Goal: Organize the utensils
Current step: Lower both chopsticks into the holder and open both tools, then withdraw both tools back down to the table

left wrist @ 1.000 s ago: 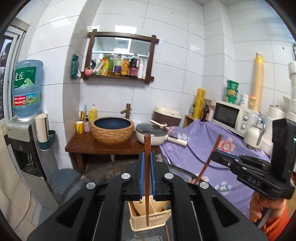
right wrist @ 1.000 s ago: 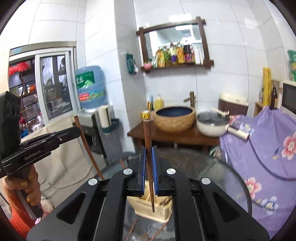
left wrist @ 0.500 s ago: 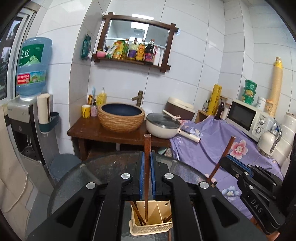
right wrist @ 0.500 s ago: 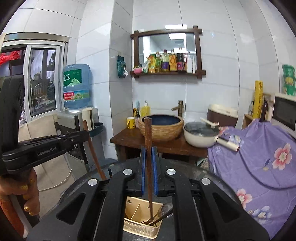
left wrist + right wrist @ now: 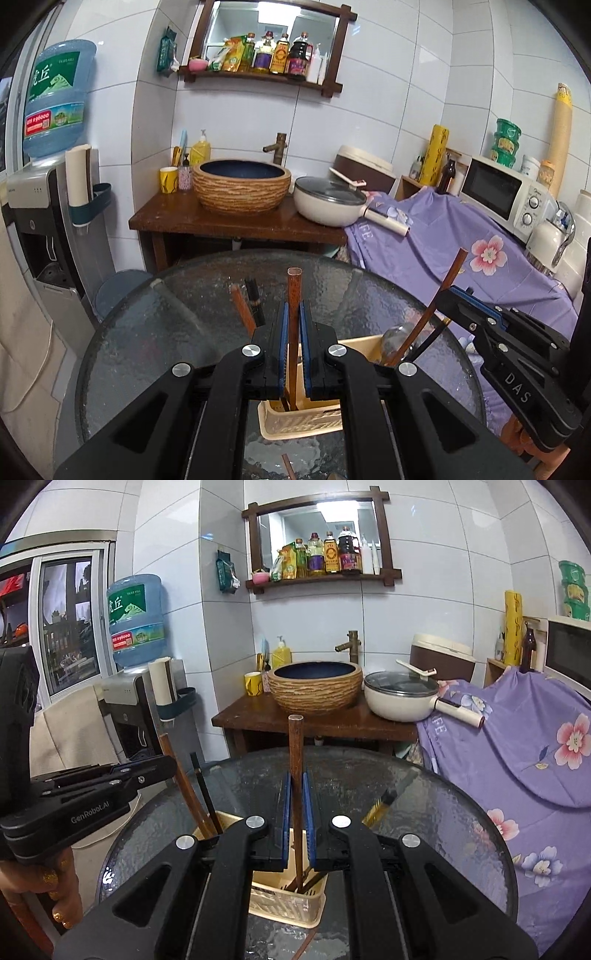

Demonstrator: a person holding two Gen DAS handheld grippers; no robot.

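My left gripper (image 5: 291, 325) is shut on a brown chopstick (image 5: 293, 291), held upright with its lower end inside the cream utensil basket (image 5: 306, 421) on the round glass table (image 5: 155, 332). My right gripper (image 5: 295, 797) is shut on another brown chopstick (image 5: 296, 746), its lower end also down in the basket (image 5: 284, 901). Each gripper shows in the other's view: the right gripper (image 5: 458, 299) at the right, the left gripper (image 5: 159, 768) at the left. Other chopsticks and a spoon (image 5: 393, 338) stand in the basket.
A loose brown utensil (image 5: 286, 467) lies on the glass near the basket's front. Behind the table stand a wooden stand with a basin (image 5: 242, 184) and a pan (image 5: 328, 201), a water dispenser (image 5: 40, 206) at the left, and a purple-covered counter (image 5: 480, 258) with a microwave at the right.
Both grippers have lowered toward the table with their chopsticks. The chopstick ends now reach down into the basket, which fills more of both views.
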